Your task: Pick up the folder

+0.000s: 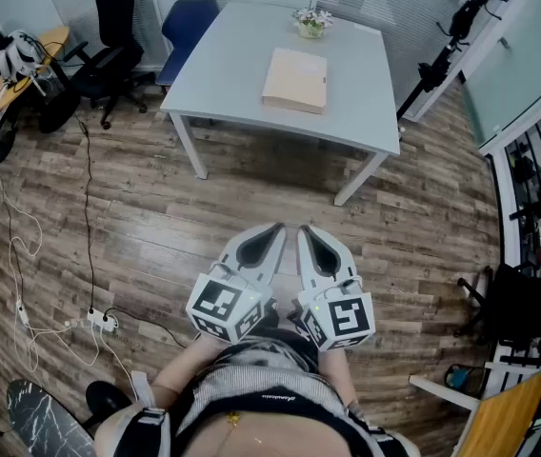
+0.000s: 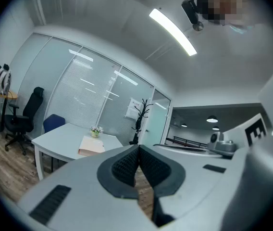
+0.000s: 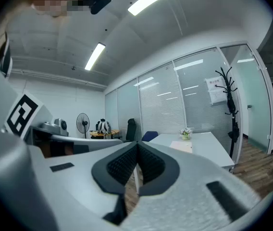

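A tan folder lies flat on the white table, well ahead of me across the wooden floor. It shows small in the left gripper view as the folder and in the right gripper view as the folder. Both grippers are held close to my body, side by side and level. My left gripper is shut with nothing between its pads. My right gripper is also shut and empty, its pads pressed together.
A small flower pot stands at the table's far edge. A blue chair and a black office chair sit left of the table. Cables and a power strip lie on the floor at left. A coat stand rises at right.
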{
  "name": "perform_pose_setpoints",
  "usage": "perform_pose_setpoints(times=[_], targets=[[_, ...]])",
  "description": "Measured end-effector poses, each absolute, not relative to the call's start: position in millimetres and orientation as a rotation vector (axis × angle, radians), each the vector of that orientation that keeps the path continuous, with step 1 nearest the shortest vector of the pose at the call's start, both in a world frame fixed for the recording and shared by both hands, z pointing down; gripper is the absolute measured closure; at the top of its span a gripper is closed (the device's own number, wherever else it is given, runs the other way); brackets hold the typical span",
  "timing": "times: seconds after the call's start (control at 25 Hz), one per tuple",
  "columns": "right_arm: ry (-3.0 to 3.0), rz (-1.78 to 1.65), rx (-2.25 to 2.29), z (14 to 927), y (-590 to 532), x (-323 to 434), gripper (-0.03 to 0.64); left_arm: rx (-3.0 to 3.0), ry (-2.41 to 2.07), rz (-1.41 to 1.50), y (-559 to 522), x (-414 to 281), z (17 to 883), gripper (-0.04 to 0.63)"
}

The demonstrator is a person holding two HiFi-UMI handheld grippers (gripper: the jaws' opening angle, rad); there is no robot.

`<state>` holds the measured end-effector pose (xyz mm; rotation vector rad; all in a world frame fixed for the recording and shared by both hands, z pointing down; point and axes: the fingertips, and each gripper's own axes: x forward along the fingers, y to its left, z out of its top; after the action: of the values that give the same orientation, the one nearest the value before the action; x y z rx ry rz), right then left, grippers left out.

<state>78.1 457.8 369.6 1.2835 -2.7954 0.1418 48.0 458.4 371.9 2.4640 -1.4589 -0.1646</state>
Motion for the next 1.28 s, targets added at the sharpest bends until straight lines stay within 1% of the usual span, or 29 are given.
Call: perform_pose_setpoints(times=[0.16, 0.2, 0.24, 0.28, 0.32, 0.68, 0.84, 1.28], targets=[[-2.8, 0.17, 1.294, 371, 464, 81, 0.61, 2.457, -1.513, -0.179, 464, 45, 369, 0.582], [-2.801, 0.18, 1.297, 372, 465, 82, 0.566, 2.453, -1.517, -0.186, 464, 44, 370, 0.574], [-2.801, 0.191, 1.298, 373, 465, 83, 0.528, 2.449, -1.514, -0.19, 465, 43, 371, 0.557], [-2.801, 0.2, 1.299, 374, 465, 84, 0.511, 2.445, -1.508, -0.19, 464, 43, 373, 0.513], [-2.8, 0.207, 1.301, 374, 465, 86, 0.511, 2.442, -1.504, -0.185, 464, 43, 374, 0.486], [-2.803, 0.175, 1.336, 375, 438, 108, 0.482, 2.446, -1.521, -0.181, 441, 52, 383, 0.483], [-2.819, 0.229, 1.351, 375, 419, 114, 0.477, 2.437, -1.527, -0.174, 427, 55, 382, 0.483], [-2.782, 0.237, 1.368, 382, 349, 106, 0.472, 2.443, -1.494, -0.166, 353, 49, 388, 0.483]])
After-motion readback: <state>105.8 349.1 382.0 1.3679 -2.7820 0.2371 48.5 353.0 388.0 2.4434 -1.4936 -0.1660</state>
